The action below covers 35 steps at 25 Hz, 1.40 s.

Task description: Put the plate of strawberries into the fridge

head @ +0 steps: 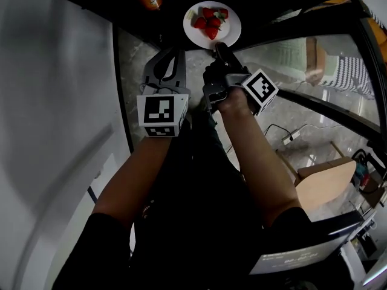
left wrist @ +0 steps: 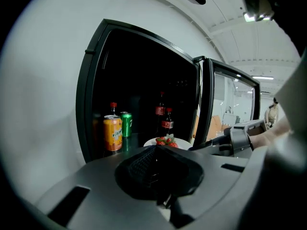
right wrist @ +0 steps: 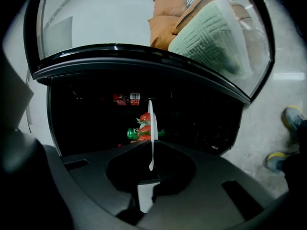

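A white plate (head: 212,26) of red strawberries (head: 210,22) sits at the front of the dark fridge shelf. My right gripper (head: 219,48) is shut on its near rim. In the right gripper view the plate (right wrist: 151,128) shows edge-on between the jaws of the right gripper (right wrist: 151,150), with the berries (right wrist: 144,127) behind it. To the plate's left my left gripper (head: 169,59) is shut and holds nothing. In the left gripper view the left gripper (left wrist: 156,150) points into the fridge and the plate (left wrist: 165,142) lies just beyond its tips.
On the shelf stand an orange can (left wrist: 112,133), a green can (left wrist: 126,124) and cola bottles (left wrist: 168,121). The glass fridge door (head: 314,59) swings open to the right. A power strip (head: 289,139) lies on the floor, and there is a wooden seat (head: 323,183).
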Each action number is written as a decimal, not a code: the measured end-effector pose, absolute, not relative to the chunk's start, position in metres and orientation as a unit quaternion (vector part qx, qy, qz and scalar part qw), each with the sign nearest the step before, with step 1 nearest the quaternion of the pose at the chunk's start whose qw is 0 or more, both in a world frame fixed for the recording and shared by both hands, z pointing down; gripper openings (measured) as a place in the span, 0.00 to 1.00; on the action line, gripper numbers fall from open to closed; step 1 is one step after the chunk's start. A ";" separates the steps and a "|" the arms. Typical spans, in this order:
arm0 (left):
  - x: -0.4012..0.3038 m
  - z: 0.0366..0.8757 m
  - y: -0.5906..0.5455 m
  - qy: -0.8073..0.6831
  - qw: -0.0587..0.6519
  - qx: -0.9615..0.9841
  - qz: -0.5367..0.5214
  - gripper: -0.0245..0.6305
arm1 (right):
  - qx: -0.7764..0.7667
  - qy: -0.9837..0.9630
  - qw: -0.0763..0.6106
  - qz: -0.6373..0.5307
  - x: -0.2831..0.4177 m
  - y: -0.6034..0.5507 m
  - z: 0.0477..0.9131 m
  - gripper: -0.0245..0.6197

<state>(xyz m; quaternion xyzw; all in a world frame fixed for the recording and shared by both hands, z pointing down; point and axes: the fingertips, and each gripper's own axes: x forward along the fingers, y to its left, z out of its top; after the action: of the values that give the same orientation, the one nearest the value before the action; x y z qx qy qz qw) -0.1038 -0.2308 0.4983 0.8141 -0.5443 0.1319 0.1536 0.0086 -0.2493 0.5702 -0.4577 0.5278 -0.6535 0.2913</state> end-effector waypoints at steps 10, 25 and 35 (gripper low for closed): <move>-0.107 0.524 -0.247 -0.550 0.169 0.808 0.126 0.04 | -0.456 0.532 0.292 -0.651 0.001 -0.273 0.600 0.06; -0.116 0.532 -0.257 -0.569 0.183 0.793 0.119 0.04 | -0.446 0.531 0.312 -0.650 -0.007 -0.298 0.605 0.06; -0.120 0.538 -0.258 -0.578 0.188 0.784 0.126 0.04 | -0.444 0.532 0.316 -0.649 -0.007 -0.307 0.609 0.06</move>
<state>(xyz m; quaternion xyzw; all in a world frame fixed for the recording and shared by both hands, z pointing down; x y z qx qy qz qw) -0.1198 -0.2579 0.5381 0.7840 -0.5780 0.1259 0.1884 -0.0067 -0.3071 0.6088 -0.4435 0.5317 -0.6488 0.3157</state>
